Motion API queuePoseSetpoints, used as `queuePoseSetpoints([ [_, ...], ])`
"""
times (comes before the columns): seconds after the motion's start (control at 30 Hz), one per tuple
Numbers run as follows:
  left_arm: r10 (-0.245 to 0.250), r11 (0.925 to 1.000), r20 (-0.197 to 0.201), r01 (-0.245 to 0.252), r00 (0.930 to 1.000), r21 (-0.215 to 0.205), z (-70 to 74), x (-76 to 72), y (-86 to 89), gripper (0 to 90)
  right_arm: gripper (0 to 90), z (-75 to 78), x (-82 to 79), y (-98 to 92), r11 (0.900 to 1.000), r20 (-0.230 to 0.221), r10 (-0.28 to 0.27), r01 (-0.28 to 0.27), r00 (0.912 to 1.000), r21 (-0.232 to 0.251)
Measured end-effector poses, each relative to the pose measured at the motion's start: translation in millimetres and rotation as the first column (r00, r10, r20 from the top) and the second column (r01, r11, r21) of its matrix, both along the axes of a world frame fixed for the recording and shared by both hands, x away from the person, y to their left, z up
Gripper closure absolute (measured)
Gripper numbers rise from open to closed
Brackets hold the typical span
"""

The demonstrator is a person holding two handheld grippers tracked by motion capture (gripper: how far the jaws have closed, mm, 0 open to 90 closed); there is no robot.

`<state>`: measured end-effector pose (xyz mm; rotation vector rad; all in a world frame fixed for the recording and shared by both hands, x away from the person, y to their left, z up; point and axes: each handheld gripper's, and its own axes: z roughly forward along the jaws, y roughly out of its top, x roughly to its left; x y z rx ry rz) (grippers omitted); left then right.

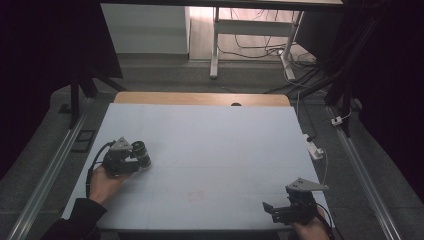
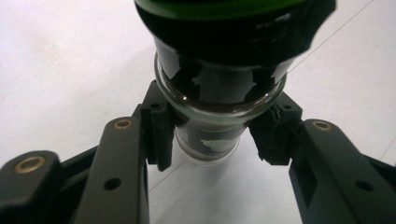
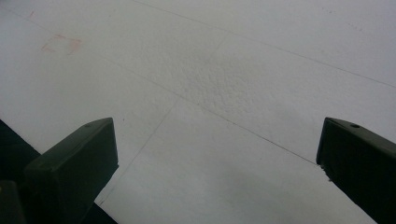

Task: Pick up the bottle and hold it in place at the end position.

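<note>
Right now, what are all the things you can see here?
Jar: one, dark glass with a green lid, lying on its side at the left of the table, gripped at its narrow end.
Table: one, white top with a wooden far edge, in the middle.
Red mark: one, faint, on the table's near part.
White desk frame: one, on the floor beyond the table.
Cables: several, dark, on the floor under that frame.
Left tongs: one, black, shut on the jar.
Right tongs: one, black, open above the table's near right corner, holding nothing.
Hands: two, one behind each tongs.
</note>
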<state>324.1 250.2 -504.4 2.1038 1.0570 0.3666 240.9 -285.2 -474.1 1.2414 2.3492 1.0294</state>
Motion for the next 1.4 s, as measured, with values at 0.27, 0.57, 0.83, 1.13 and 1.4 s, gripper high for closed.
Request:
queuePoseSetpoints([
  [0.27,-0.025,0.9997,0.025,0.025,0.9994,0.001,15.8,6.2,-11.7,53.3,0.0,-0.1,0.2,-0.2,1.0,-0.003,-0.003,0.003,1.0,0.005],
  [0.57,-0.059,0.9982,0.044,0.059,0.9973,0.015,28.9,13.9,-31.7,53.3,0.0,0.1,0.1,-0.7,1.0,-0.004,-0.005,0.005,1.0,0.007],
  [0.83,-0.1,0.9948,0.044,0.1,0.994,0.022,33.9,23.5,-55.4,53.2,0.0,0.1,0.2,-1.2,1.0,-0.002,-0.004,0.004,1.0,0.007],
  [1.13,-0.14,0.99,0.05,0.139,0.9889,0.026,38.9,36.7,-83.2,53.3,0.0,0.1,0.4,-1.5,1.0,-0.004,-0.003,0.003,1.0,0.01],
  [1.4,-0.176,0.9844,0.054,0.174,0.983,0.025,40.7,51.3,-111.0,53.2,0.0,0.2,0.3,-1.7,1.0,-0.004,-0.002,0.002,1.0,0.012],
])
